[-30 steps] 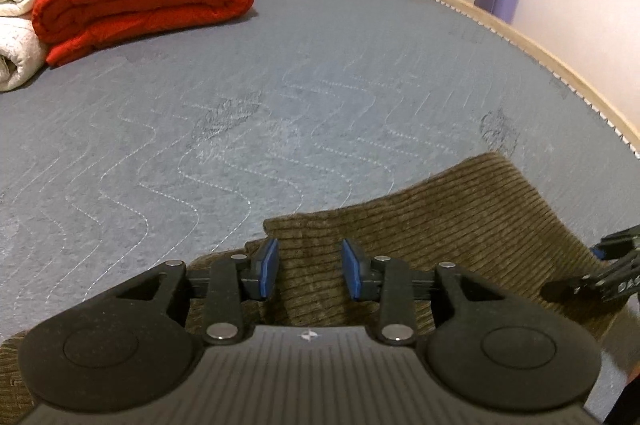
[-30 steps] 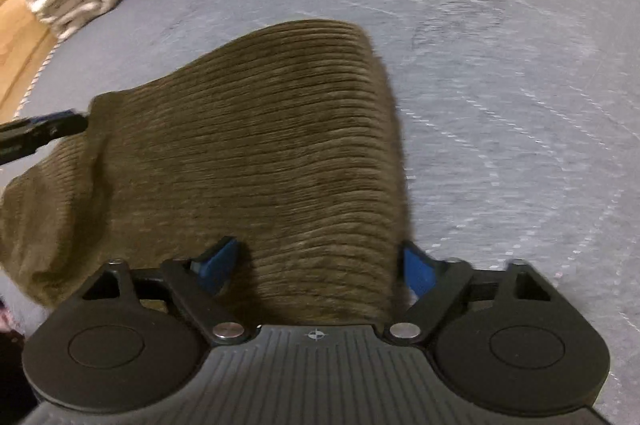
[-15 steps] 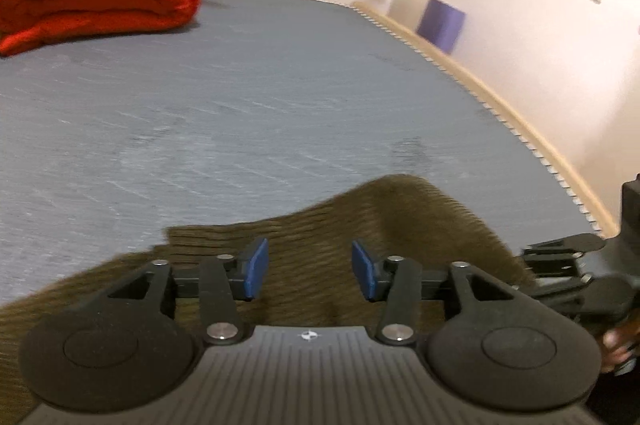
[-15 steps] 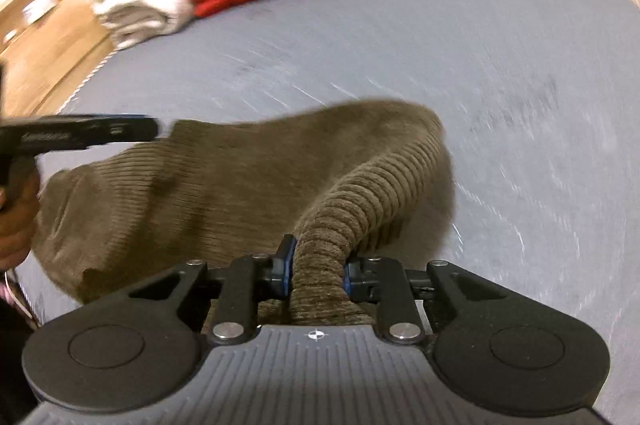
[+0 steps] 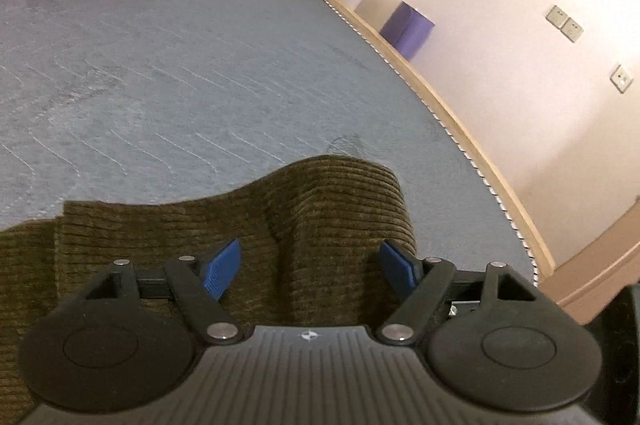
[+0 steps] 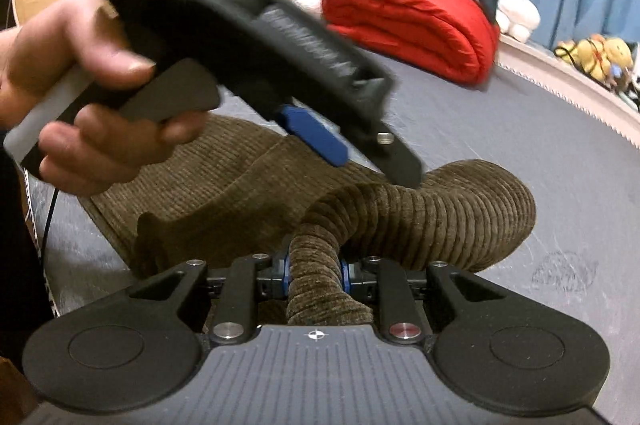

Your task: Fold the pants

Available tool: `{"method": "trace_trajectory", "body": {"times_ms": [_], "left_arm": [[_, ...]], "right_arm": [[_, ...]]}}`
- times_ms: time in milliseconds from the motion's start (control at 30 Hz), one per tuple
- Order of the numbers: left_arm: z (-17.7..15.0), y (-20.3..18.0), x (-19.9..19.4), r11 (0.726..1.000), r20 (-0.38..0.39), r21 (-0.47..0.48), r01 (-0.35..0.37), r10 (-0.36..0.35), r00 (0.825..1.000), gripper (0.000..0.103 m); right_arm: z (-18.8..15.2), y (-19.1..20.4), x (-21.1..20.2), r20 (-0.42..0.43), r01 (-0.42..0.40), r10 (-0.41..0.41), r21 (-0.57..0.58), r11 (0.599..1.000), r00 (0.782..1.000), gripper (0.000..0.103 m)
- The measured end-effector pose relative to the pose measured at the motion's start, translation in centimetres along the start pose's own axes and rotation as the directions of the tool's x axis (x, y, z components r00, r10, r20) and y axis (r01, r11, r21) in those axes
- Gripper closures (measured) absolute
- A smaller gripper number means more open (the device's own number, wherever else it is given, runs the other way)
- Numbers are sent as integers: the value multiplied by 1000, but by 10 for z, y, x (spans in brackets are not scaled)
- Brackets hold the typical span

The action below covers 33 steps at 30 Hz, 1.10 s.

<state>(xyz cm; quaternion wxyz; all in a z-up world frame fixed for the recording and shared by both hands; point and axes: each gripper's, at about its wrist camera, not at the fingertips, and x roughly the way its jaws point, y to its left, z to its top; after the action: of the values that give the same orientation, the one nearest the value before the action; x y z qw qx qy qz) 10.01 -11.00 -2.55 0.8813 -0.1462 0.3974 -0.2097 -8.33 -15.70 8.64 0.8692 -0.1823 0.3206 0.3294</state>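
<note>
While the left gripper point(image 5: 310, 267) has just opened wide above the pants point(image 5: 320, 225), the right gripper point(image 6: 314, 275) has pinched a bunched edge, probably to begin another fold.

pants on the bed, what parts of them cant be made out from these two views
- Left wrist view: the near part of the pants lies behind the open left gripper body.
- Right wrist view: the left gripper and hand cover their far side.
- Right wrist view: the right gripper pinches a bunch; its end is hidden below.
</note>
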Motion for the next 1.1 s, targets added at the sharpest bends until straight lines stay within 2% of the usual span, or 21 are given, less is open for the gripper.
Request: {"method": "trace_trajectory", "body": {"times_ms": [100,400,567,700,800,833,933,967,1100], "left_arm": [[-1,-2,3,999,-12,36,-35,35,999,21],[-1,-3,-4,994,2,92,-58,58,998,21],[0,0,-25,997,59,76,-4,0,998,18],[-8,-5,-14,987,-12,147,-62,64,998,15],[-9,-5,-13,981,-5,176,-77,79,997,16],[-8,-4,-15,981,4,179,-77,77,997,18],[-6,-1,-25,989,29,148,12,-16,999,20],[-7,-3,-26,987,27,156,19,-24,999,19],[-18,-15,-17,959,-14,278,-56,62,998,17]], "right_arm": [[5,3,0,-1,0,0,-5,1000,1000,81],[7,19,10,-2,14,-14,-94,995,1000,81],[8,23,12,-3,31,-31,-112,993,1000,81],[9,25,14,4,36,-36,-109,993,999,81],[9,29,15,-1,30,-31,-126,992,1000,81],[9,30,16,1,33,-33,-136,990,999,81],[11,31,17,0,38,-38,-147,988,999,81],[12,32,18,-2,42,-43,-150,988,999,81],[11,35,19,-1,41,-41,-160,986,999,81]]}}
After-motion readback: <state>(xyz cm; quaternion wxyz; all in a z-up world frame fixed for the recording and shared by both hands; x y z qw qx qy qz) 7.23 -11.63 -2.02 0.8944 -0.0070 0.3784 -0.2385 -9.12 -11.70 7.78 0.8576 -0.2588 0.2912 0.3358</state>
